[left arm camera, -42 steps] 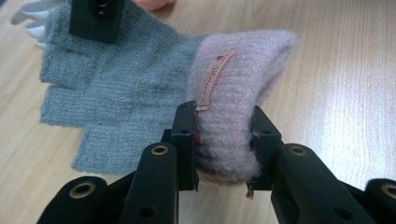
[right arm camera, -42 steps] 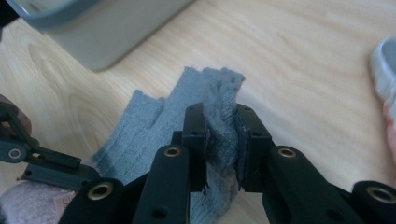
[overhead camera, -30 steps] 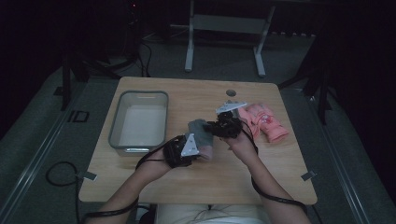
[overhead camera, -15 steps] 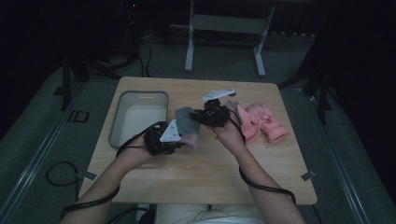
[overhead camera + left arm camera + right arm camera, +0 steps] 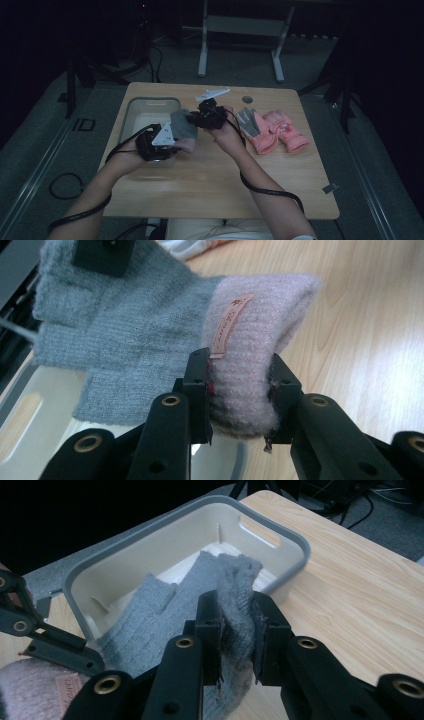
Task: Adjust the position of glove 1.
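Note:
A grey knit glove (image 5: 182, 128) with a pink cuff (image 5: 260, 335) hangs between my two grippers, over the near right corner of the white bin (image 5: 149, 106). My left gripper (image 5: 172, 144) is shut on the pink cuff, beside its small label. My right gripper (image 5: 194, 120) is shut on the grey finger end (image 5: 235, 587). In the right gripper view the glove's fingers (image 5: 150, 615) droop over the grey rim (image 5: 165, 522) into the bin. The left gripper (image 5: 35, 630) shows at the lower left of that view.
Two pink gloves (image 5: 280, 131) lie on the wooden table (image 5: 215, 185) to the right of my hands, one palm up with a grey palm (image 5: 248, 123). A round hole (image 5: 247, 99) sits near the table's far edge. Beyond the table stand dark stands and cables.
Both grippers have carried the grey glove left and away from the person, from the table's middle to the bin's corner. The pink gloves have stayed put.

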`<state>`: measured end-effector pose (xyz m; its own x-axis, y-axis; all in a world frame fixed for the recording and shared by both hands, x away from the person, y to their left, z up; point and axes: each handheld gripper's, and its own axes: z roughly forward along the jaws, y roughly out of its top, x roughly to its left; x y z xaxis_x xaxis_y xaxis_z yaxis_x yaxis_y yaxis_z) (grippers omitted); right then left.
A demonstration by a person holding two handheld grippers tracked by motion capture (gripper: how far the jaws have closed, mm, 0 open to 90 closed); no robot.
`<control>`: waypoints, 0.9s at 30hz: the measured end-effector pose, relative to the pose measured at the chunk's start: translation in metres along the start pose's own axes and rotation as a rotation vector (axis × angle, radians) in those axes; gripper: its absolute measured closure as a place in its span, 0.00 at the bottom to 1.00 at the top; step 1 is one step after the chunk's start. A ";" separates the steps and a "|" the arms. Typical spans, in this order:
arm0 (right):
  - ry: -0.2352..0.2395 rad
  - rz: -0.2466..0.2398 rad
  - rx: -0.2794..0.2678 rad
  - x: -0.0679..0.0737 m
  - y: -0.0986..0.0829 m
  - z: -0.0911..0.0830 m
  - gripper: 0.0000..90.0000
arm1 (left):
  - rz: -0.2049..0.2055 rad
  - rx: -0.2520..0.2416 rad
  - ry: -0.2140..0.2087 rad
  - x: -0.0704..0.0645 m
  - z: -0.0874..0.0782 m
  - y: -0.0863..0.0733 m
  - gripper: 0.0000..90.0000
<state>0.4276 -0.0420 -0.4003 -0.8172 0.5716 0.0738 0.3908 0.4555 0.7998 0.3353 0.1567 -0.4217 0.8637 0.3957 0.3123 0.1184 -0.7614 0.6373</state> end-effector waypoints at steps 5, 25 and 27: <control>0.016 -0.009 0.000 0.008 0.010 0.015 0.85 | -0.027 0.015 -0.001 0.011 -0.009 -0.014 0.77; 0.038 0.005 0.048 0.027 0.036 0.092 0.85 | -0.089 0.104 -0.021 0.052 -0.007 -0.070 0.77; 0.030 0.020 0.063 0.022 0.034 0.102 0.85 | -0.107 0.115 -0.030 0.057 0.001 -0.074 0.77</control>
<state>0.4657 0.0557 -0.4323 -0.8209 0.5609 0.1074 0.4321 0.4871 0.7590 0.3763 0.2346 -0.4517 0.8572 0.4634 0.2247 0.2644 -0.7704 0.5802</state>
